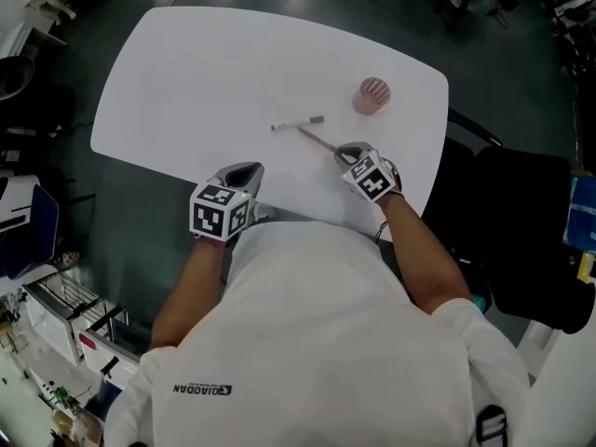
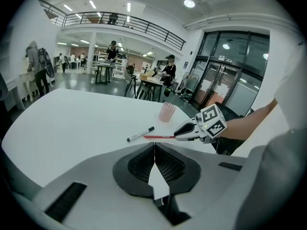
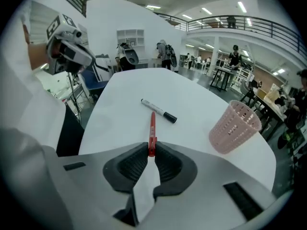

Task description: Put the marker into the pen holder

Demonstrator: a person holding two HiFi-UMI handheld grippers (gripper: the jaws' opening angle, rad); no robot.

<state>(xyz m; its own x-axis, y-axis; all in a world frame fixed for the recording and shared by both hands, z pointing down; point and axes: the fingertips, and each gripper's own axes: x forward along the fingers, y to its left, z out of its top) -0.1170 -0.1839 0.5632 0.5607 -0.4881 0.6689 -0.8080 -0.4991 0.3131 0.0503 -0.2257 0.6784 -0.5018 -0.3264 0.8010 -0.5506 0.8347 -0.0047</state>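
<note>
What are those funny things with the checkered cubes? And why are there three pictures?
A person holds a grabbing tool in each hand, and the cubes are part of those tools. One picture comes from a camera on the person's head, looking down. The other two come from cameras riding on each tool. On the white table a marker lies and a pink pen holder stands. The right gripper pinches a red pen in its jaws. The left gripper has its jaws shut on nothing.

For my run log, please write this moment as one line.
right gripper: shut on red pen | left gripper: shut, empty | white marker: lying on table | pink pen holder: upright
</note>
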